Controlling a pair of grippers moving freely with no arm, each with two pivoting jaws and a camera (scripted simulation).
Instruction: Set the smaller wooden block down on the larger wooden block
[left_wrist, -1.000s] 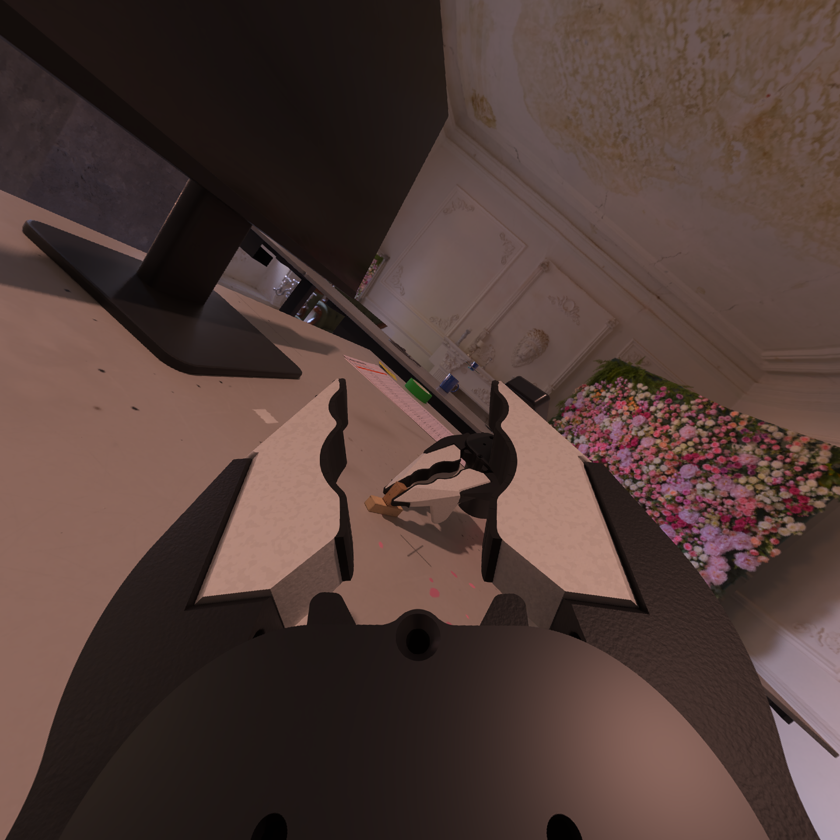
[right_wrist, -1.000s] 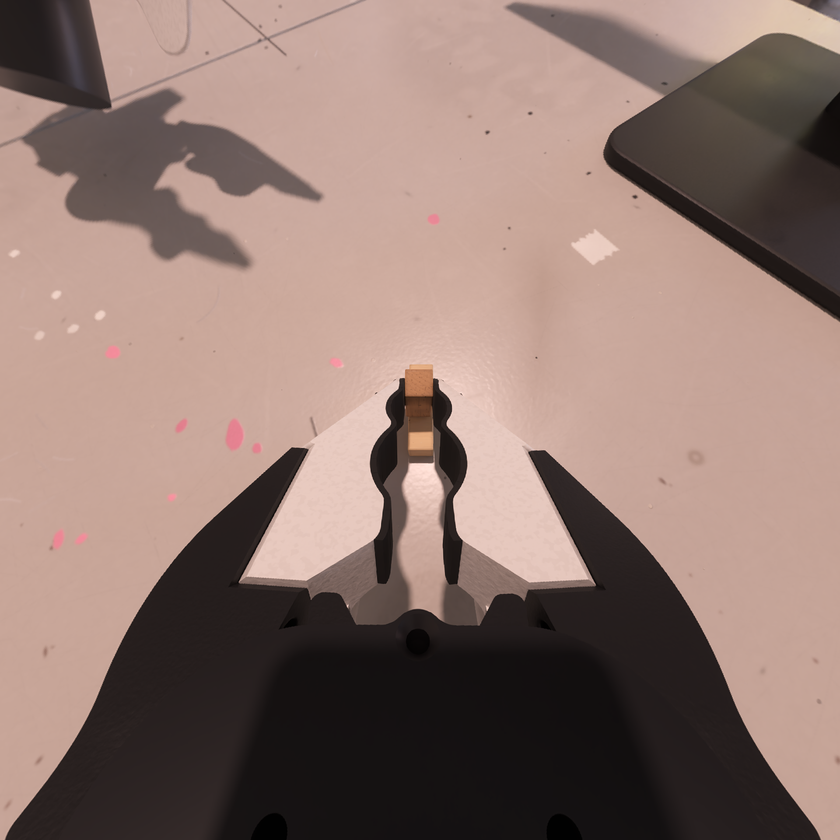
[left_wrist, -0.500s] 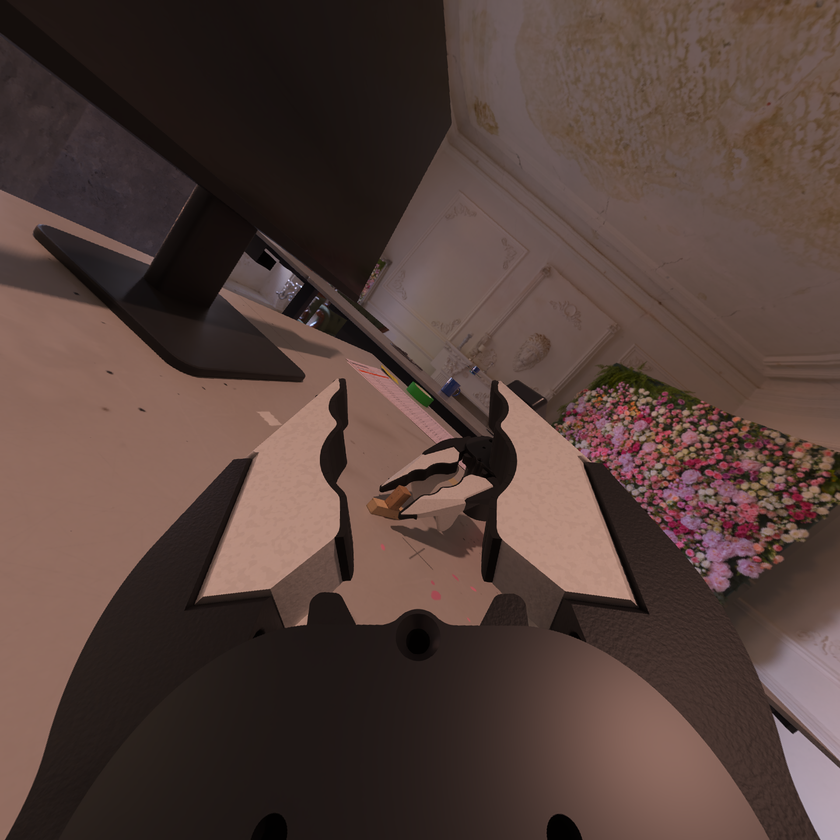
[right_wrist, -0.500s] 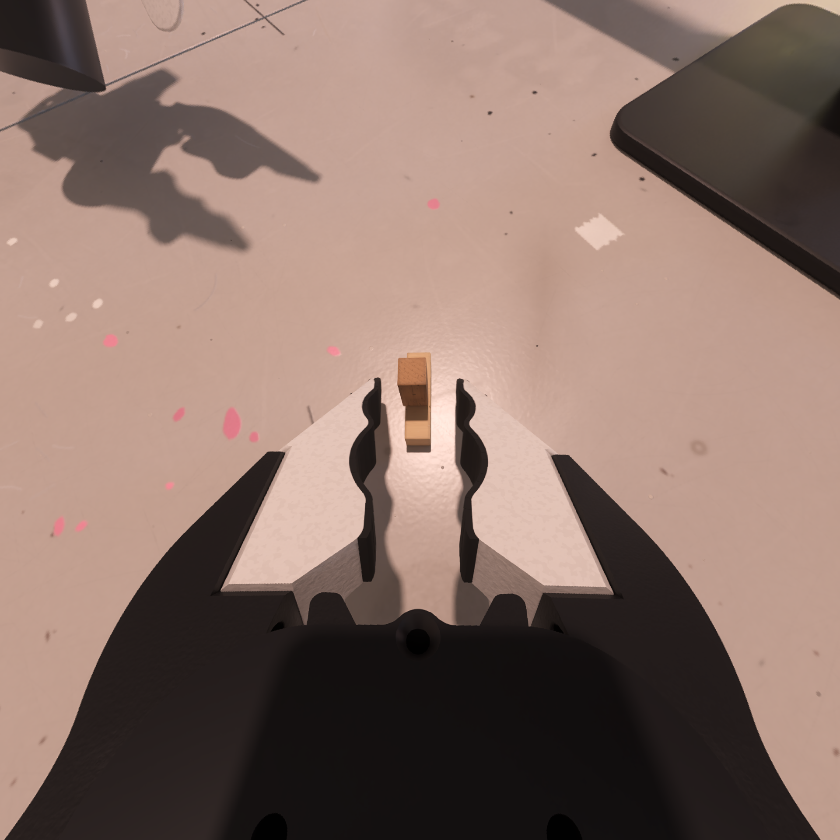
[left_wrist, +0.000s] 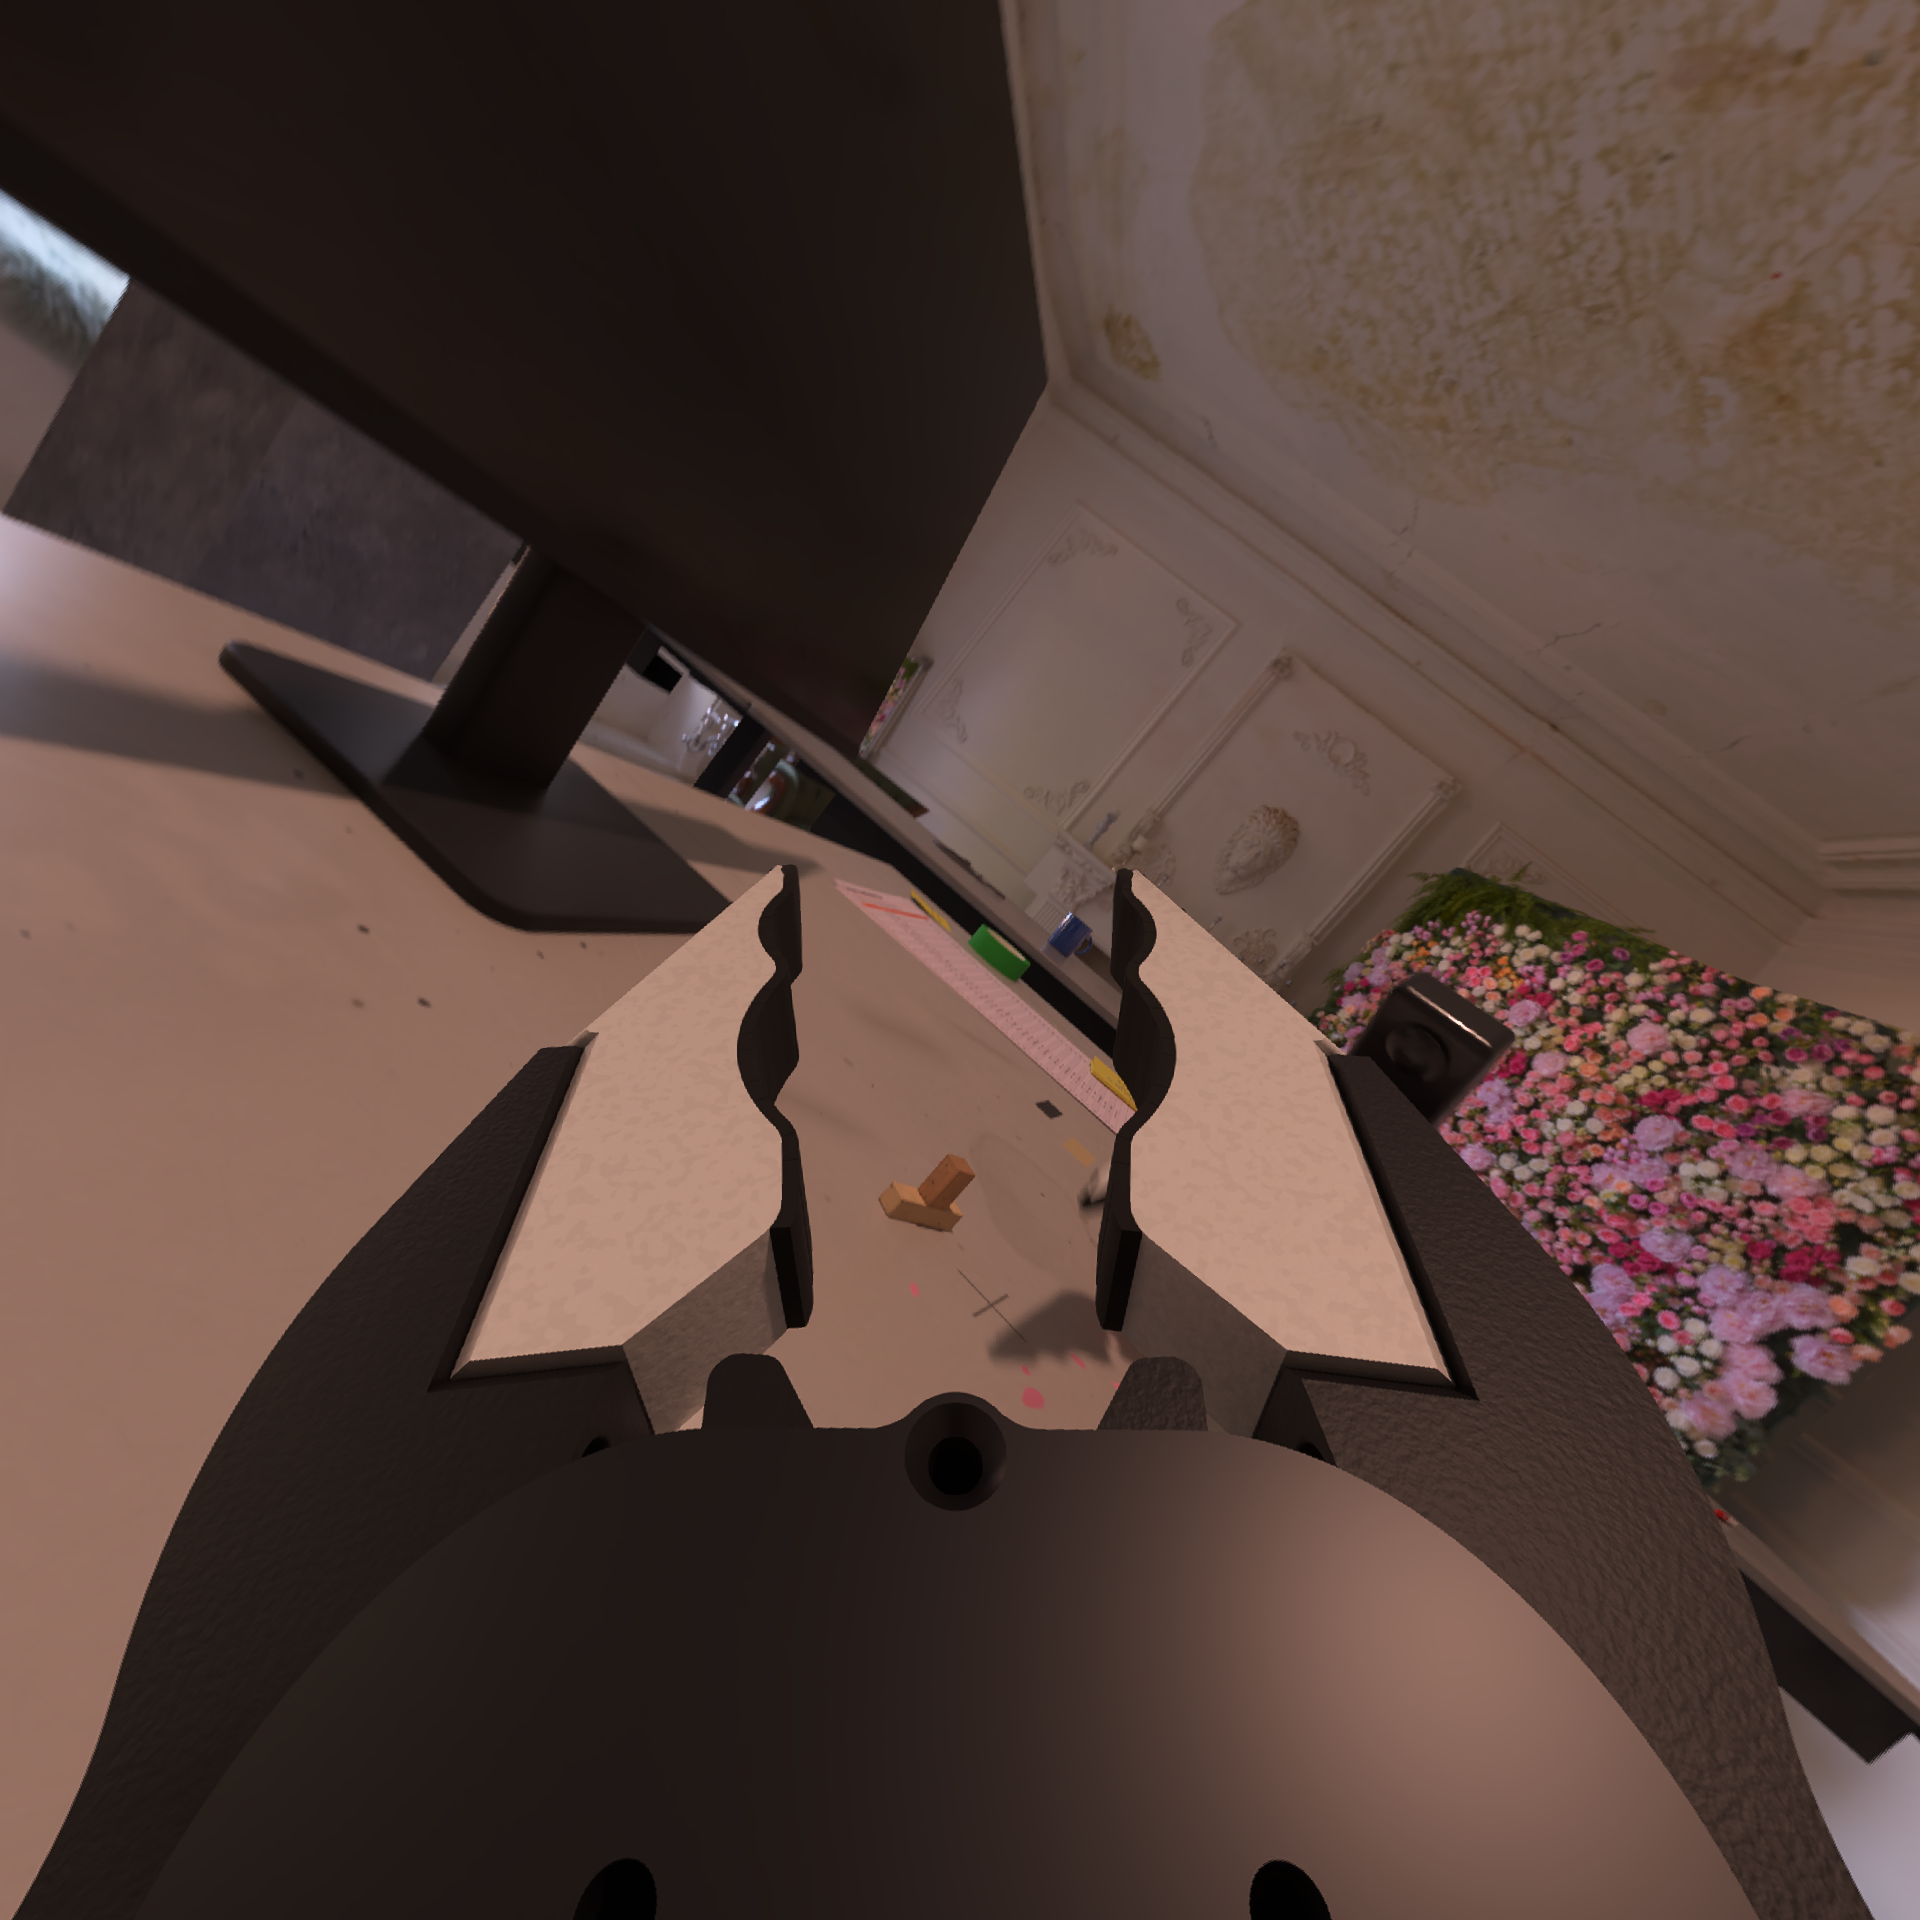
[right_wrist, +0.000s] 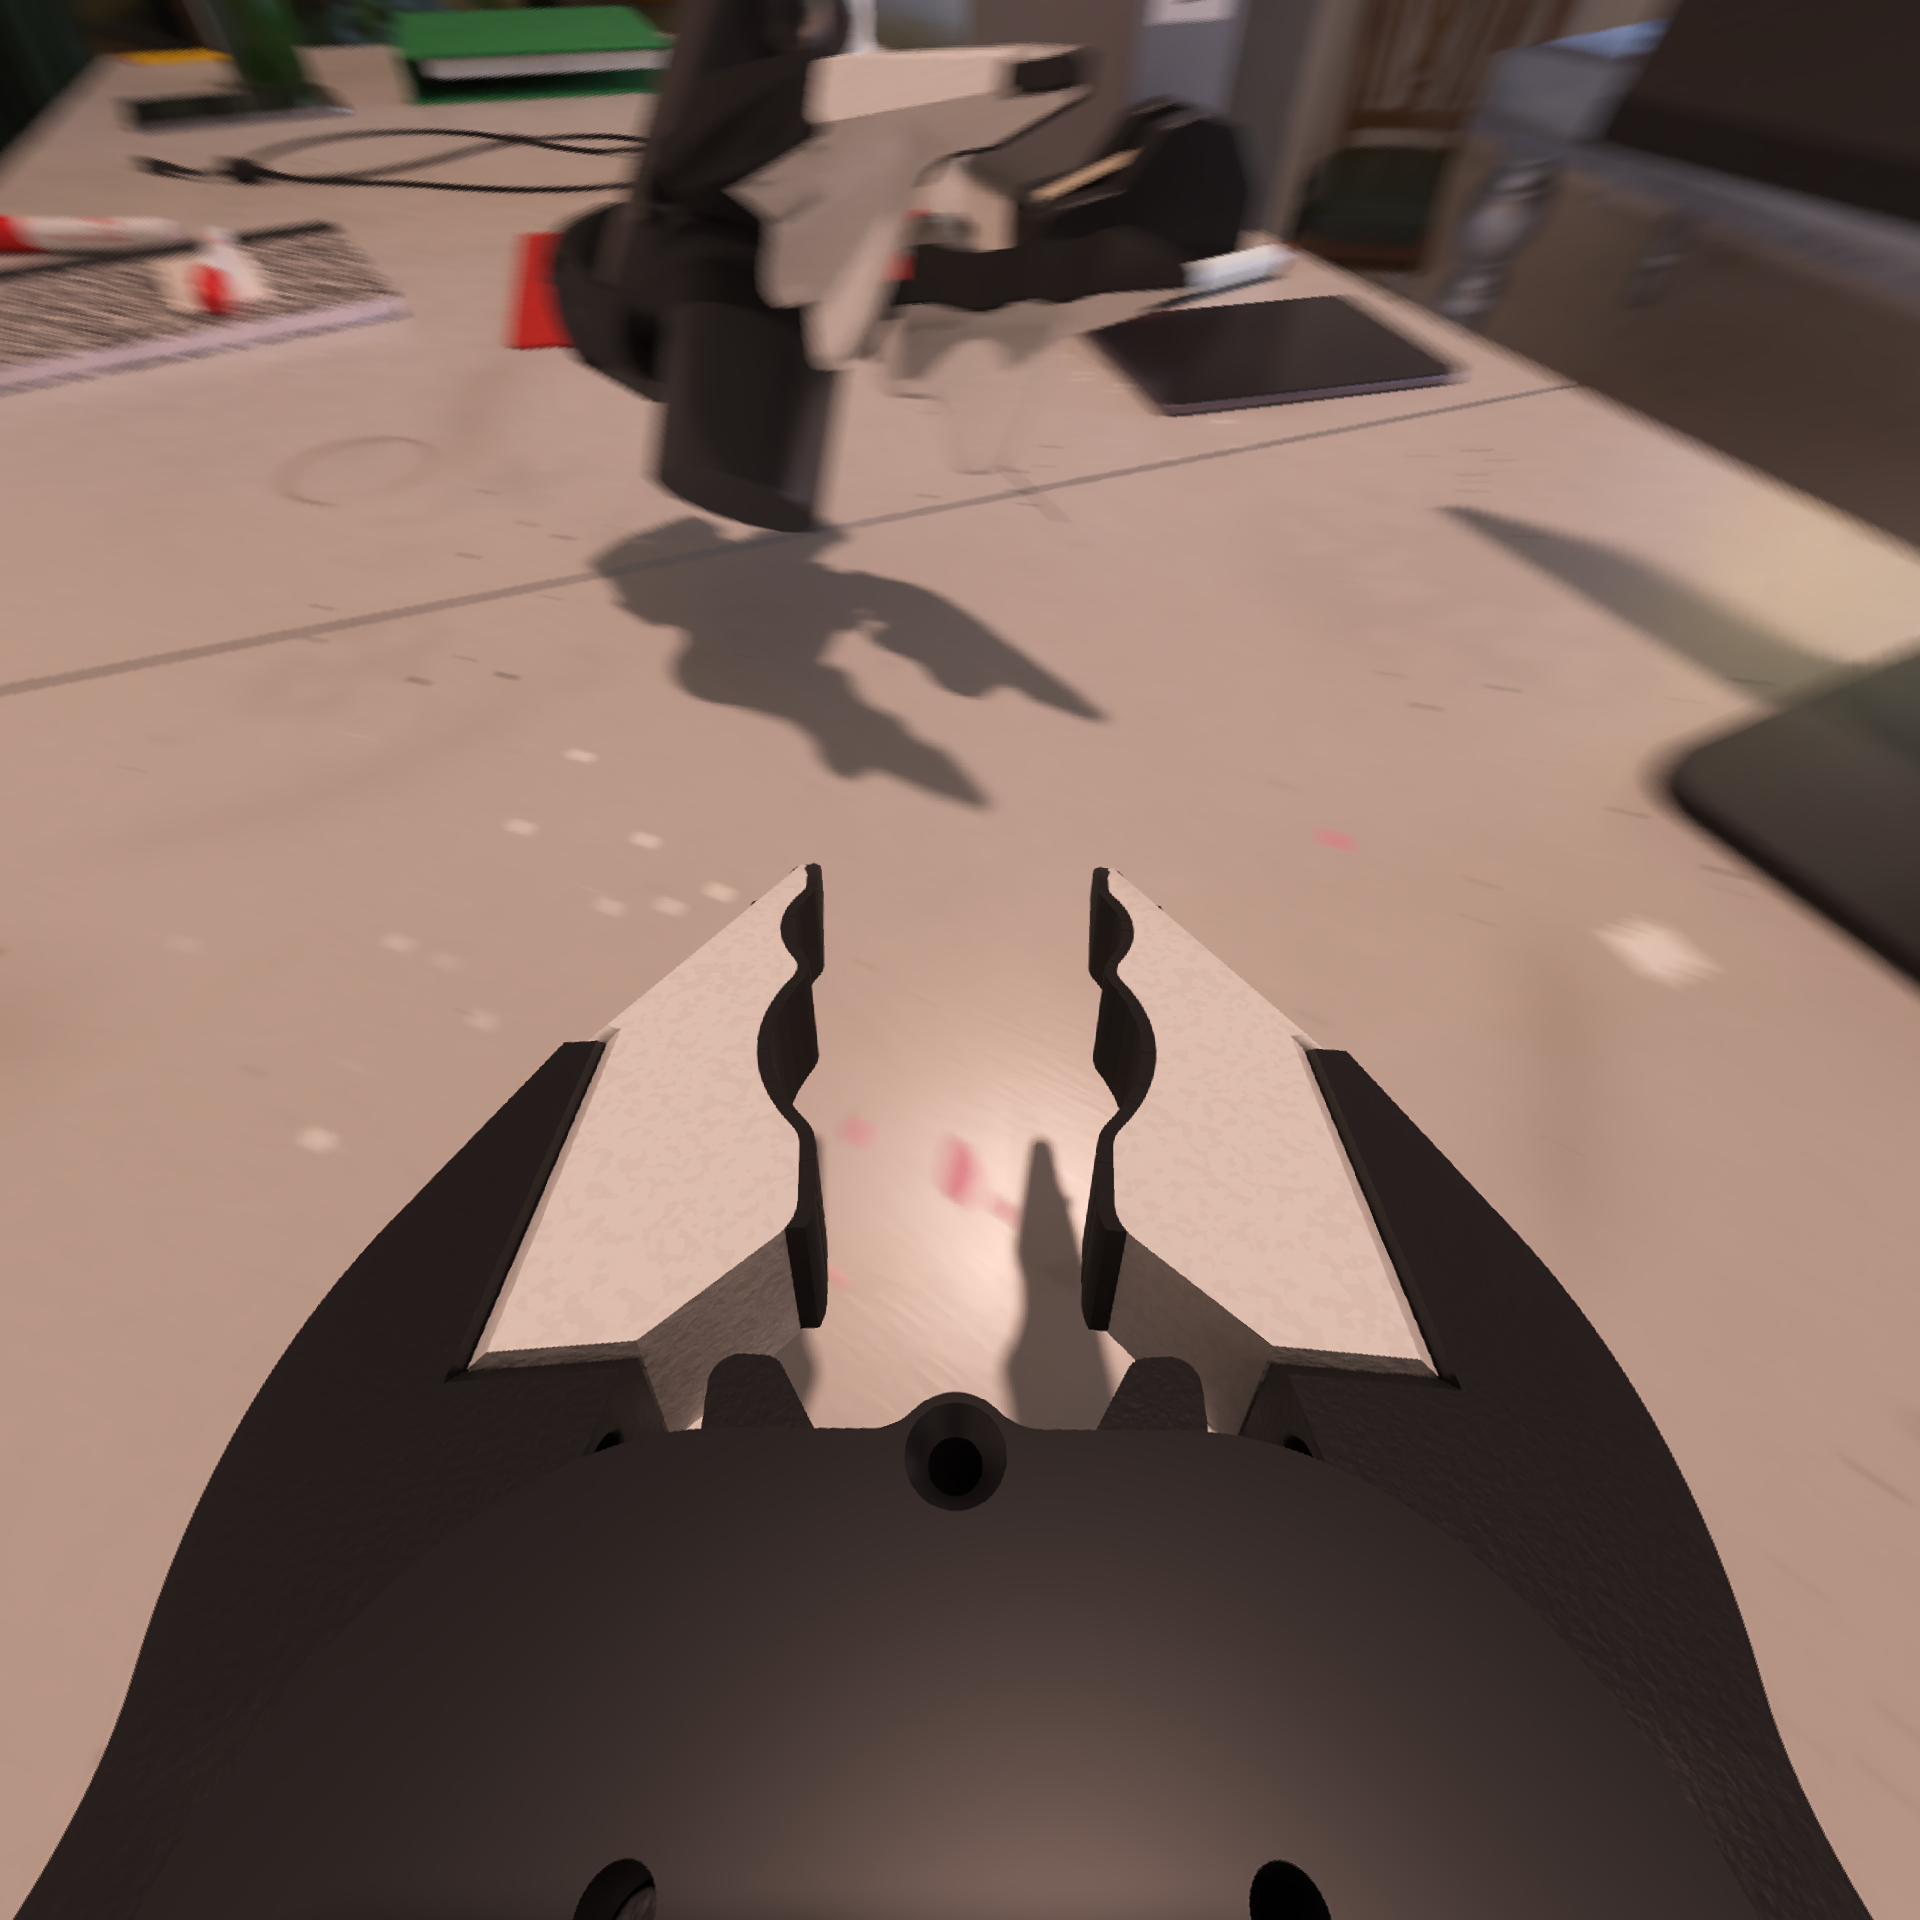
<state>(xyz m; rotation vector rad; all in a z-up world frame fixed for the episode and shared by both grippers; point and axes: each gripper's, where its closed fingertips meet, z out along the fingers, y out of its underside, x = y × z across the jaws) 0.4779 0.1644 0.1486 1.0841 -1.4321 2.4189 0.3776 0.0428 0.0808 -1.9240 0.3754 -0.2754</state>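
Now, blocks: we see smaller block (left_wrist: 948, 1178) tilted across larger block (left_wrist: 914, 1205), ahead between left gripper (left_wrist: 948, 904) fingers.
Grippers: left and right gripper (right_wrist: 951, 883) both spread, empty; we judge placement done.

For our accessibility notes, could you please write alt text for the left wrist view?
The smaller wooden block lies across the larger wooden block on the beige table, seen between the open left claw. A dark monitor stands behind at left.
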